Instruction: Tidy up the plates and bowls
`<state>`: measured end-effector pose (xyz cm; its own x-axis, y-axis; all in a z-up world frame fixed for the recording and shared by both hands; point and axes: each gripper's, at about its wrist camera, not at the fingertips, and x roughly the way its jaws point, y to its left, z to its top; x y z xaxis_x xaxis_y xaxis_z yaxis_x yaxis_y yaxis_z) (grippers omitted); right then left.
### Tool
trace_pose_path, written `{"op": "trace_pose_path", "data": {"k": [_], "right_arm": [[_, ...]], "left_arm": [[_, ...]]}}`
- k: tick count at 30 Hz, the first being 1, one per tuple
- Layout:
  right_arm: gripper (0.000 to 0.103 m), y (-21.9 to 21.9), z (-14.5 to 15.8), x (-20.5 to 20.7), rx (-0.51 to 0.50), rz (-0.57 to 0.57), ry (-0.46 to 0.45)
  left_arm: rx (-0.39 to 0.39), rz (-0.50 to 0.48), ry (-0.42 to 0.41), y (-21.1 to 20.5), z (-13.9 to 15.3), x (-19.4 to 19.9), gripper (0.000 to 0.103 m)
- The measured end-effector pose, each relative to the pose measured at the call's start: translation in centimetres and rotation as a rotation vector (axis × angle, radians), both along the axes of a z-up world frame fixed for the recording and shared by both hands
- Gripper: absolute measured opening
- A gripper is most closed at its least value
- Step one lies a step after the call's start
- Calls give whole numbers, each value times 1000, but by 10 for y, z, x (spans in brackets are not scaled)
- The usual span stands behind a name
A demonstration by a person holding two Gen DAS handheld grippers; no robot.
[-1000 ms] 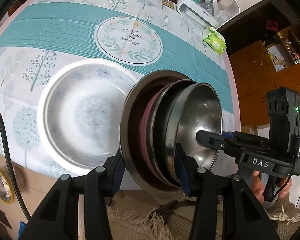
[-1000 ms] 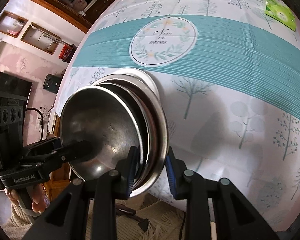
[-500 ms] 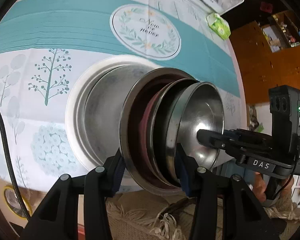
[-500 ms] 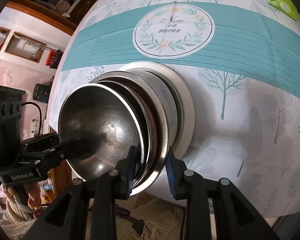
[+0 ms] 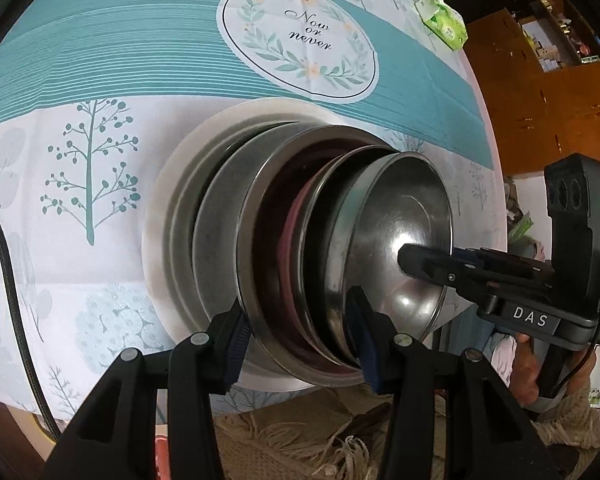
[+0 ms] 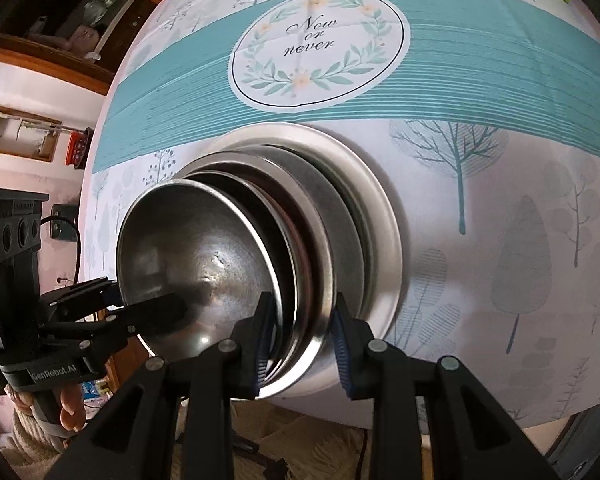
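Left gripper: jaws narrowed and clamped on the near rim of a nested stack of steel bowls, one blue pad against the outer wall of the largest bowl, the other inside the innermost bowl. Right gripper: likewise closed on the same stack from the opposite side, one pad inside the rims, the other against the outer wall. Each gripper is visible in the other's camera, with one finger reaching into the innermost steel bowl.

The stack is held tilted, its open side turned toward the person. A dark red dish shows sandwiched among the steel pieces. The base of the stack sits within a broad white plate; whether it bears fully on the plate cannot be determined.

The white plate lies on the tablecloth close to the near edge of the table, just short of the teal band and the round "Now or never" emblem. A green tissue pack lies toward the far right edge. A fringed cream garment shows below the near edge.
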<state>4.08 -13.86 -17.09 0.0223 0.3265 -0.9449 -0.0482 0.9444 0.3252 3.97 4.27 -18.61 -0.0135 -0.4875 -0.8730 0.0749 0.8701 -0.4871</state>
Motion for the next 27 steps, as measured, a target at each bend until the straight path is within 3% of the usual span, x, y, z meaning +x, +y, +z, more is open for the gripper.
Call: {"op": "trace_pose_path", "data": {"k": [15,17,24,27], "right_arm": [[28,1,-5,0,-2,-12,6],[28,2,-4,0,-8,-4,3],[31,8,1,-1,-45,14,-21],[32,8,5,-3,-54,11,-41]], "left_arm": [[7,-54,28,-1,-6,5,46],[11,-55,30,-1,-6,4,49],[25,-70,-50,-2,12,-1,72],[36,-70,-80,-1,21,-2,73]]}}
